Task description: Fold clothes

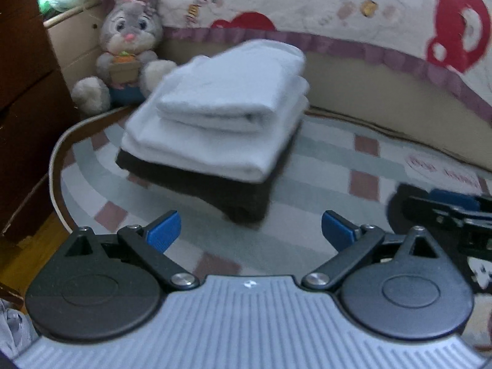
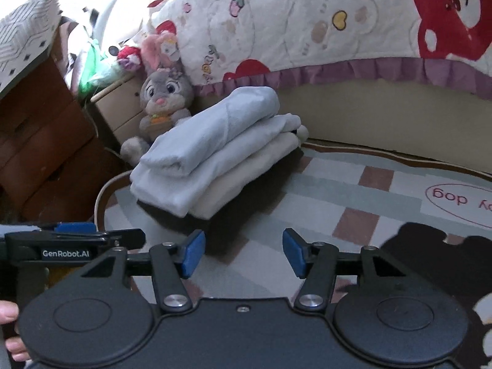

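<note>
A stack of folded clothes (image 2: 215, 150), pale blue pieces over a cream one and a dark layer beneath, is seen on the checked mat (image 2: 353, 203), just in front of a plush rabbit (image 2: 164, 104). The folding step appears finished; next, another garment would be needed, though none is clearly shown. The left gripper (image 1: 250, 230) and right gripper (image 2: 244, 252) are held apart and empty, short of the stack.

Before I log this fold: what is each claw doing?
Left claw: open, holding nothing.
Right claw: open, holding nothing.
</note>
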`<action>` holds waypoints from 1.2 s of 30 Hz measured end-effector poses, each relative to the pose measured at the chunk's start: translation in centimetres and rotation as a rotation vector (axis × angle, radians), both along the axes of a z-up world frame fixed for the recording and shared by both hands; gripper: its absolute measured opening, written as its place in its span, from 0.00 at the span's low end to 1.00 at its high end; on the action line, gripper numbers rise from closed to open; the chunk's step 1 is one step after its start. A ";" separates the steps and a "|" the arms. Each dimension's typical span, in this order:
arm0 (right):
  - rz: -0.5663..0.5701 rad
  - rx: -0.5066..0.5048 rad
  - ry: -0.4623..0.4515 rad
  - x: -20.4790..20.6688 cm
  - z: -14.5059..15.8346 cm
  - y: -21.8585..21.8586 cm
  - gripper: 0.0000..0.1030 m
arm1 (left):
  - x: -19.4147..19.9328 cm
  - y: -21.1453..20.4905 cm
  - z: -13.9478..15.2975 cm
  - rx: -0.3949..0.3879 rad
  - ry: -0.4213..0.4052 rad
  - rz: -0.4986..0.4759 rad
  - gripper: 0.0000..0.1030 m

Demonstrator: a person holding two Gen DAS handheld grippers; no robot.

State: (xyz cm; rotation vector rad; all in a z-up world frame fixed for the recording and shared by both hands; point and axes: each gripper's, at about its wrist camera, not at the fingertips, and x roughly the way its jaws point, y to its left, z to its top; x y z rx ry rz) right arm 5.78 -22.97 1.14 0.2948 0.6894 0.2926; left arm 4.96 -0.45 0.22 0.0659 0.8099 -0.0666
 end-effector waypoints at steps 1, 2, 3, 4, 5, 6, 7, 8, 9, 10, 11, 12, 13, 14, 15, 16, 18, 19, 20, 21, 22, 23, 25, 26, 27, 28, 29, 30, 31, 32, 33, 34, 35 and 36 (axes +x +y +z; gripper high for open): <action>0.000 -0.005 0.008 -0.5 0.1 0.0 0.65 | -0.6 -0.3 -0.1 -0.002 0.008 -0.013 0.97; -0.004 -0.006 0.022 -0.9 0.2 -0.2 0.65 | -1.1 -0.7 -0.3 0.003 0.016 -0.025 0.97; -0.013 -0.008 0.035 -1.3 0.2 -0.3 0.65 | -1.6 -0.9 -0.4 0.018 0.023 -0.023 0.97; -0.026 -0.015 0.038 -1.9 0.3 -0.4 0.65 | -2.0 -1.0 -0.5 0.036 0.029 -0.016 0.96; -0.036 -0.025 0.034 -2.4 0.4 -0.5 0.65 | -2.5 -1.1 -0.5 0.048 0.025 -0.009 0.97; -0.042 -0.034 0.032 -3.0 0.5 -0.6 0.65 | -2.9 -1.1 -0.4 0.056 0.018 -0.001 0.97; -0.043 -0.039 0.031 -3.6 0.6 -0.7 0.65 | -3.3 -1.1 -0.3 0.060 0.014 0.006 0.97; -0.044 -0.043 0.031 -4.1 0.8 -0.7 0.65 | -3.7 -1.1 -0.2 0.064 0.008 0.011 0.97; -0.045 -0.048 0.031 -4.6 1.0 -0.7 0.65 | -4.1 -1.2 0.0 0.069 0.001 0.014 0.97; -0.047 -0.058 0.031 -5.1 1.2 -0.7 0.66 | -4.5 -1.3 0.1 0.086 -0.009 0.018 0.97; -0.050 -0.071 0.032 -5.7 1.5 -0.7 0.66 | -4.7 -1.5 0.2 0.110 -0.015 0.021 0.97; -0.054 -0.086 0.032 -6.2 1.7 -0.6 0.67 | -4.9 -1.7 0.2 0.134 -0.020 0.023 0.97; -0.061 -0.104 0.031 -6.7 1.9 -0.6 0.70 | -5.2 -1.8 0.3 0.148 -0.026 0.027 0.97; -0.068 -0.122 0.029 -7.1 2.2 -0.5 0.71 | -5.3 -1.9 0.5 0.149 -0.034 0.030 0.97; -0.075 -0.140 0.028 -7.5 2.4 -0.4 0.75 | -5.5 -1.9 0.7 0.143 -0.043 0.030 0.97; -0.083 -0.155 0.028 -7.9 2.6 -0.4 0.77 | -5.7 -1.9 0.8 0.137 -0.048 0.025 0.97; -0.088 -0.180 0.026 -8.3 2.8 -0.1 0.77 | -5.9 -2.0 1.0 0.136 -0.052 0.015 0.97; -0.086 -0.190 0.024 -8.4 2.9 0.1 0.77 | -6.0 -2.1 1.0 0.142 -0.052 0.011 0.97; -0.081 -0.200 0.020 -8.5 3.0 0.3 0.77 | -6.1 -2.3 1.1 0.147 -0.052 0.006 0.97; -0.076 -0.211 0.015 -8.6 3.1 0.5 0.77 | -6.2 -2.4 1.1 0.157 -0.056 0.001 0.97; -0.074 -0.224 0.011 -8.7 3.2 0.7 0.77 | -6.2 -2.6 1.1 0.166 -0.059 -0.005 0.97; -0.074 -0.237 0.009 -8.7 3.3 0.9 0.77 | -6.1 -2.7 1.1 0.169 -0.060 -0.011 0.97; -0.076 -0.258 0.007 -8.8 3.3 1.3 0.77 | -6.1 -2.7 1.0 0.159 -0.060 -0.010 0.97; -0.073 -0.261 0.008 -8.8 3.3 1.4 0.77 | -6.0 -2.6 1.0 0.154 -0.060 -0.009 0.97; -0.069 -0.260 0.009 -8.8 3.3 1.4 0.77 | -6.0 -2.6 0.9 0.151 -0.058 -0.007 0.97; -0.066 -0.259 0.011 -8.8 3.3 1.5 0.77 | -5.9 -2.6 0.8 0.149 -0.055 -0.005 0.97; -0.065 -0.259 0.012 -8.7 3.2 1.4 0.77 | -5.8 -2.6 0.7 0.147 -0.052 -0.004 0.97; -0.065 -0.259 0.013 -8.7 3.2 1.4 0.77 | -5.8 -2.5 0.6 0.145 -0.050 -0.002 0.97; -0.065 -0.260 0.013 -8.6 3.1 1.4 0.77 | -5.7 -2.5 0.5 0.144 -0.047 0.000 0.97; -0.065 -0.260 0.014 -8.6 3.1 1.5 0.77 | -5.7 -2.5 0.4 0.144 -0.048 0.000 0.97; -0.065 -0.259 0.014 -8.5 3.1 1.5 0.77 | -5.7 -2.6 0.4 0.146 -0.051 -0.001 0.97; -0.065 -0.258 0.015 -8.5 3.0 1.5 0.77 | -5.7 -2.6 0.3 0.148 -0.055 -0.002 0.97; -0.065 -0.255 0.014 -8.5 3.0 1.5 0.77 | -5.7 -2.6 0.3 0.149 -0.057 -0.001 0.97; -0.067 -0.252 0.015 -8.4 2.9 1.4 0.77 | -5.7 -2.6 0.2 0.148 -0.058 0.001 0.97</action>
